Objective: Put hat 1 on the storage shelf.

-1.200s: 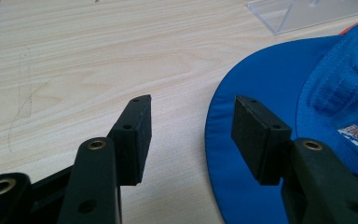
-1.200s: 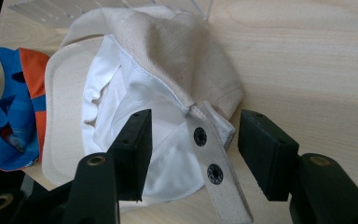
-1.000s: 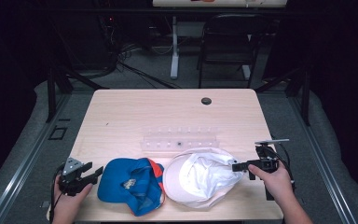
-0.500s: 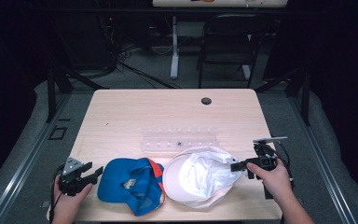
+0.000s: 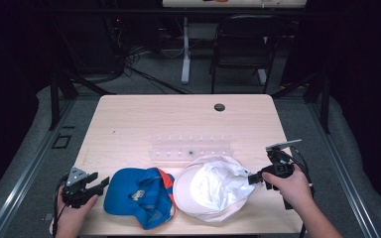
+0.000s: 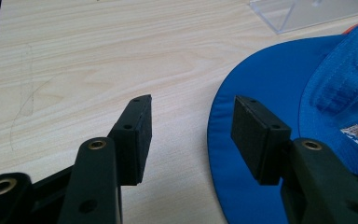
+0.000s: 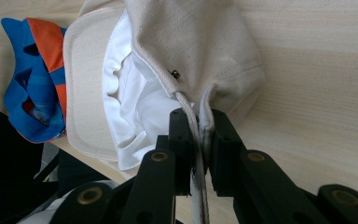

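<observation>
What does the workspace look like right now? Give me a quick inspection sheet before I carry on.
Surface: light wood table, round hole near far edge.
Job's things: blue cap and white cap side by side at the near edge.
Clutter: clear plastic rack behind the caps.
Grippers: left gripper open, beside the blue cap's brim; right gripper shut on the white cap's edge.
Cables: one trails from each gripper; more on the floor beyond the table.
Surroundings: dark room, black chair behind the table.
</observation>
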Motion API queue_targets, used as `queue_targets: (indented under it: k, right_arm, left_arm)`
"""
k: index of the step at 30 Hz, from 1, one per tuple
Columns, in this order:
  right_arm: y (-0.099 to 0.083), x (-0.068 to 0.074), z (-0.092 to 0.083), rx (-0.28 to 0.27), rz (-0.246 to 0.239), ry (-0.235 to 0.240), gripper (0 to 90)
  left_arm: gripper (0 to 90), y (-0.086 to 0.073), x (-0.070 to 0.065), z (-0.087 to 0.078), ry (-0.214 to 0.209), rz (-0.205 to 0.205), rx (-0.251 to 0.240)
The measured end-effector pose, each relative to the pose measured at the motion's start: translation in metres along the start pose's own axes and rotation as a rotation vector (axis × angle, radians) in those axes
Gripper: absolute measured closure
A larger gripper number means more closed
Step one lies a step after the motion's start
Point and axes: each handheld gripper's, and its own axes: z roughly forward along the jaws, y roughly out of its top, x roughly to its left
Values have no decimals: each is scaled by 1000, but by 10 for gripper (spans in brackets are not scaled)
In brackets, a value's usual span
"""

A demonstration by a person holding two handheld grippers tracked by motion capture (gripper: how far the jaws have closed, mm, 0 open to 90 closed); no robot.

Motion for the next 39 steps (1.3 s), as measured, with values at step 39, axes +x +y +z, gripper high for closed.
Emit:
queue_targets:
  k: [39]
  right_arm:
    - [24, 61, -36, 80, -58, -101, 818]
  left_arm:
    - [495, 0, 0, 1, -3, -1, 3]
